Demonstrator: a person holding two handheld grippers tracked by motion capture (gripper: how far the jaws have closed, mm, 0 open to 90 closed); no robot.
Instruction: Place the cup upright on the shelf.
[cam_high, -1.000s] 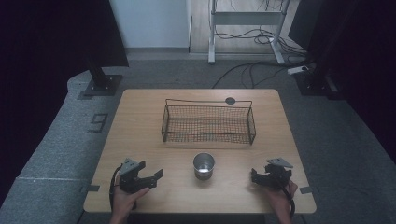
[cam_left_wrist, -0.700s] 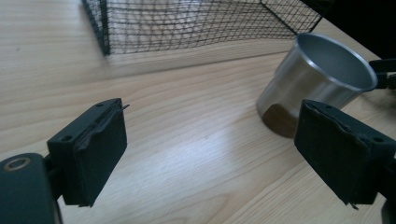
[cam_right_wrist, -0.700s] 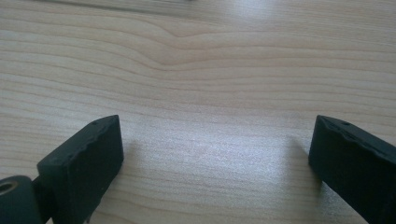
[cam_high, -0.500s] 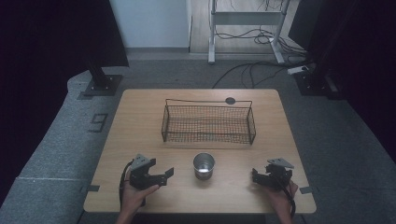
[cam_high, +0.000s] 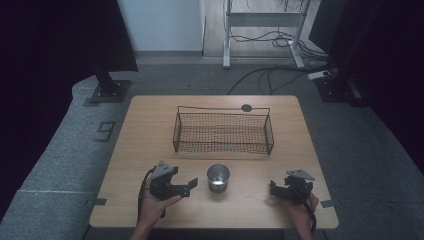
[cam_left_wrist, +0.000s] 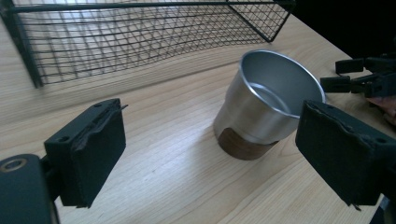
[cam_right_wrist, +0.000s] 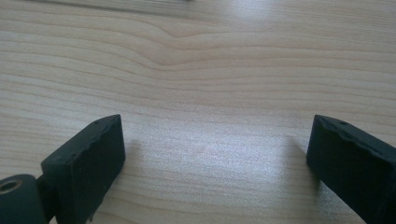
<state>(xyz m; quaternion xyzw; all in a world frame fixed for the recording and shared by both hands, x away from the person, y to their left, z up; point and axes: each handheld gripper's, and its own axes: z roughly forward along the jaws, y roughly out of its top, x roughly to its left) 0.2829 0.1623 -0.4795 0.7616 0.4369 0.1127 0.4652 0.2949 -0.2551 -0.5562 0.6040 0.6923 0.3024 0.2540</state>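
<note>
Since a second ago, left gripper (cam_high: 186, 186) has been brought toward the steel cup (cam_high: 218, 176), jaws apart, cup at its 3 o'clock; nothing grasped yet. Right gripper (cam_high: 274, 189) is rested, jaws apart.

You see: cup (cam_left_wrist: 266, 100) silver, base band dark brown, maybe wood | basket (cam_high: 223, 131) black wire mesh | table (cam_high: 150, 135) pale wood grain | both grippers' pads (cam_right_wrist: 86, 161) black

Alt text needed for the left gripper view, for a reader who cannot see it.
An upright shiny metal cup with a brown base stands on a light wooden table, beyond the left gripper's two open black jaws. A black wire-mesh basket sits farther back.
</note>
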